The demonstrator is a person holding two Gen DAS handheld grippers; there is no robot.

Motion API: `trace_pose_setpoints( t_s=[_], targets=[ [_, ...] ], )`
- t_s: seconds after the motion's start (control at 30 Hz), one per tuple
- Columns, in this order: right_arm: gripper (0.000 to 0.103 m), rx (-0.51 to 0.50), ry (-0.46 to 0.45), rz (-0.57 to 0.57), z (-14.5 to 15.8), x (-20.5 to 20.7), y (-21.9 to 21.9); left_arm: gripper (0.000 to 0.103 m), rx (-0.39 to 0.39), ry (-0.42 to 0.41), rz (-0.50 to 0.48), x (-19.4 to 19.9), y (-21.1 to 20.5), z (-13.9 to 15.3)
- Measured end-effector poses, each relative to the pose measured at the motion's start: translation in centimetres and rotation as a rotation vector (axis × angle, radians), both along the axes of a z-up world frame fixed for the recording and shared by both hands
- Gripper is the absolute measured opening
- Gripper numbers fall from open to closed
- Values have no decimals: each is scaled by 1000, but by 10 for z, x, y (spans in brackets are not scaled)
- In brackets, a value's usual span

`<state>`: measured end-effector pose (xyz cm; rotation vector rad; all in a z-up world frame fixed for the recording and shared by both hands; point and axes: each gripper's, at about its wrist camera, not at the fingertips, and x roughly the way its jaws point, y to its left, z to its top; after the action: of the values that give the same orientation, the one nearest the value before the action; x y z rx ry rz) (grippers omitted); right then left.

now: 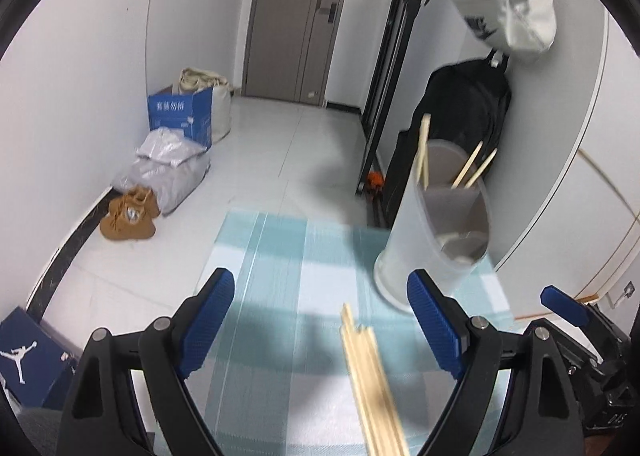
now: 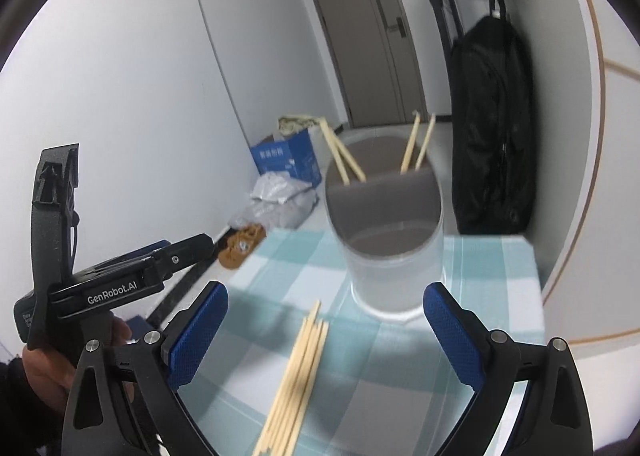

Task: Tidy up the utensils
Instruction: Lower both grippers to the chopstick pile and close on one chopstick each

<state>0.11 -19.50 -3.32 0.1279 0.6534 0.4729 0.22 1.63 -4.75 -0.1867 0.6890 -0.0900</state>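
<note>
On the table: a checked blue-and-white cloth (image 2: pixel 488 296) covers the table, with a translucent holder (image 2: pixel 394 256) standing upright toward the far side and a loose bundle of chopsticks (image 2: pixel 298 372) lying flat nearer the cameras.
Holder contents: four chopsticks (image 2: pixel 416 148) already stand inside, two leaning toward the left rim and two toward the back, their tips well above the rim; a dark divider splits the inside, and which compartment each pair sits in is hard to tell.
Loose bundle: several pale wooden sticks lie side by side, touching one another, pointing toward the holder's foot but apart from it; the exact count is blurred.
Left gripper (image 1: pixel 320 324): jaws spread wide with nothing between the blue pads; the bundle's far end (image 1: pixel 360 340) shows between them and closer to the right pad, and whether the gripper is above it or level with it cannot be told.
Right gripper (image 2: pixel 326 332): jaws likewise released and empty, aimed at the holder, with the bundle between them and toward the left pad.
Done so far: a first share of the chopsticks is in the holder, by the look of it.
Left to do: the bigger share seems to remain on the cloth; each stick or pair must be picked up, tipped upright and dropped in.
Progress judgement: probably under halfway.
Other things: a black bag (image 2: pixel 492 128) hangs by the wall behind the table.
</note>
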Motion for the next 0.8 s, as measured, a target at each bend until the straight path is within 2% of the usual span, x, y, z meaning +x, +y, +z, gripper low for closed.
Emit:
trace_pose_setpoints(
  t_s=[0.07, 0.2, 0.37, 0.4, 0.5, 0.57, 0.63, 0.67, 0.73, 0.8],
  targets=[
    [97, -28, 43, -1, -14, 1, 4, 85, -1, 36, 1, 1, 1, -11],
    [82, -79, 137, 11, -37, 9, 13, 85, -19, 83, 2, 3, 9, -26],
    [63, -172, 251, 30, -68, 27, 33, 85, 7, 126, 17, 9, 18, -38],
    [56, -181, 281, 39, -75, 31, 37, 85, -5, 133, 20, 11, 20, -38],
    [52, -212, 355, 58, -90, 47, 51, 85, -50, 150, 47, 14, 31, -39],
    [50, -231, 380, 60, -96, 52, 59, 85, -75, 181, 64, 17, 37, -42],
    [43, -251, 402, 69, -101, 59, 66, 85, -122, 209, 76, 18, 48, -46],
    [38, -262, 407, 73, -102, 61, 69, 85, -137, 218, 87, 20, 52, -47],
    [36, -298, 413, 78, -105, 64, 75, 85, -165, 228, 107, 20, 60, -49],
    [27, -345, 421, 78, -109, 67, 81, 85, -181, 232, 128, 19, 65, -48]
  ],
)
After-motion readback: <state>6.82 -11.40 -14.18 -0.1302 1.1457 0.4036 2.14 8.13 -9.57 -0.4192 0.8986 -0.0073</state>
